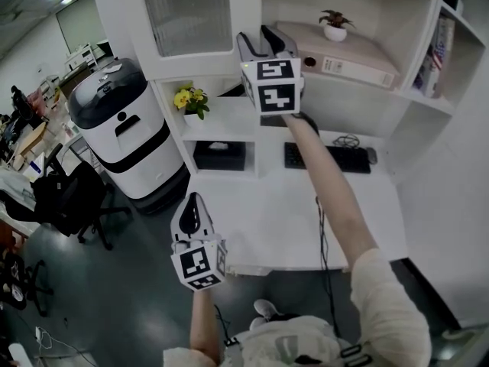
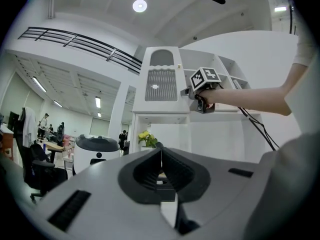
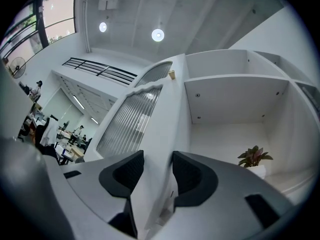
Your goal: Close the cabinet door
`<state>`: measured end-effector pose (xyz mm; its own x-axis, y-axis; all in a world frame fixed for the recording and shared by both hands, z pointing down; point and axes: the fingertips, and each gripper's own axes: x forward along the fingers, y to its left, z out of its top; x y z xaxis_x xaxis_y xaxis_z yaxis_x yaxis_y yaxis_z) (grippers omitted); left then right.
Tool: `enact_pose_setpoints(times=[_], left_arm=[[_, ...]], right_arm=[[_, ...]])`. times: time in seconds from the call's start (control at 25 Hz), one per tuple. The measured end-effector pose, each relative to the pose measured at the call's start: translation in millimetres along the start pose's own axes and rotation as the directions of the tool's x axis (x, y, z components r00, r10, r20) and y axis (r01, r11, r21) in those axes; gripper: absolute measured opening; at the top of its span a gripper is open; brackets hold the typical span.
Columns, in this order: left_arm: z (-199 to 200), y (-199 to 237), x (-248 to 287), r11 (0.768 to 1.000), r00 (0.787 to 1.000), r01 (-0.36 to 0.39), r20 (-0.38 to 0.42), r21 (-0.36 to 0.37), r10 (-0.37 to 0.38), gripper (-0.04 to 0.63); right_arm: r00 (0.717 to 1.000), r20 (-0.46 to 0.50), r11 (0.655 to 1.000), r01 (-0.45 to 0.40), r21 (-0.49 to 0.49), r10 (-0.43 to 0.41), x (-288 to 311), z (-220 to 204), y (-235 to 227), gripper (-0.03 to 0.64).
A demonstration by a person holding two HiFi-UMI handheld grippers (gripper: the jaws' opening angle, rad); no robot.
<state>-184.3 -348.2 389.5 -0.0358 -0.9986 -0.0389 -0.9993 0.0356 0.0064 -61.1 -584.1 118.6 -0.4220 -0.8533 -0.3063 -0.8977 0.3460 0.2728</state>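
Observation:
The cabinet door (image 1: 187, 14) is white with a ribbed glass pane and stands swung out from the open upper shelf compartment. My right gripper (image 1: 260, 38) is raised to the door's free edge. In the right gripper view that edge (image 3: 156, 129) runs between the two dark pads, and the right gripper (image 3: 157, 170) is shut on it. My left gripper (image 1: 192, 203) hangs low over the desk's front edge, its jaws together and holding nothing. The left gripper view looks past the left gripper (image 2: 160, 159) up at the door (image 2: 161, 84) and the right gripper (image 2: 200, 93).
A small potted plant (image 1: 335, 25) and a long box (image 1: 348, 58) sit in the open compartment. On the white desk (image 1: 260, 220) lie a keyboard (image 1: 327, 157) and a black box (image 1: 219, 155), with yellow flowers (image 1: 191, 99) above. A white machine (image 1: 126, 132) and a chair (image 1: 69, 197) stand left.

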Motion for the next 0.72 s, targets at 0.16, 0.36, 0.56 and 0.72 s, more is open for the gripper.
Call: enact_pose_setpoints(times=[0.16, 0.36, 0.56, 0.72], left_arm=[[14.9, -5.0, -9.9, 1.000, 1.000, 0.003, 0.024, 0.025, -0.003, 0.006], [33.0, -8.9, -23.6, 0.999, 0.998, 0.003, 0.056, 0.041, -0.006, 0.006], [46.8, -5.5, -37.9, 0.999, 0.997, -0.018, 0.079, 0.040, 0.015, 0.006], [60.3, -8.2, -50.1, 0.999, 0.994, -0.020, 0.112, 0.033, 0.017, 0.006]], right_arm=[[0.998, -0.060, 0.999, -0.035, -0.004, 0.035, -4.8, -0.1, 5.2, 0.169], [0.996, -0.070, 0.998, -0.062, -0.025, 0.061, -30.3, -2.3, 12.3, 0.169], [0.994, -0.004, 0.991, -0.107, -0.074, 0.107, -84.2, 8.3, 30.9, 0.169], [0.984, 0.078, 0.987, -0.160, -0.018, 0.161, -138.3, 21.8, 48.4, 0.161]])
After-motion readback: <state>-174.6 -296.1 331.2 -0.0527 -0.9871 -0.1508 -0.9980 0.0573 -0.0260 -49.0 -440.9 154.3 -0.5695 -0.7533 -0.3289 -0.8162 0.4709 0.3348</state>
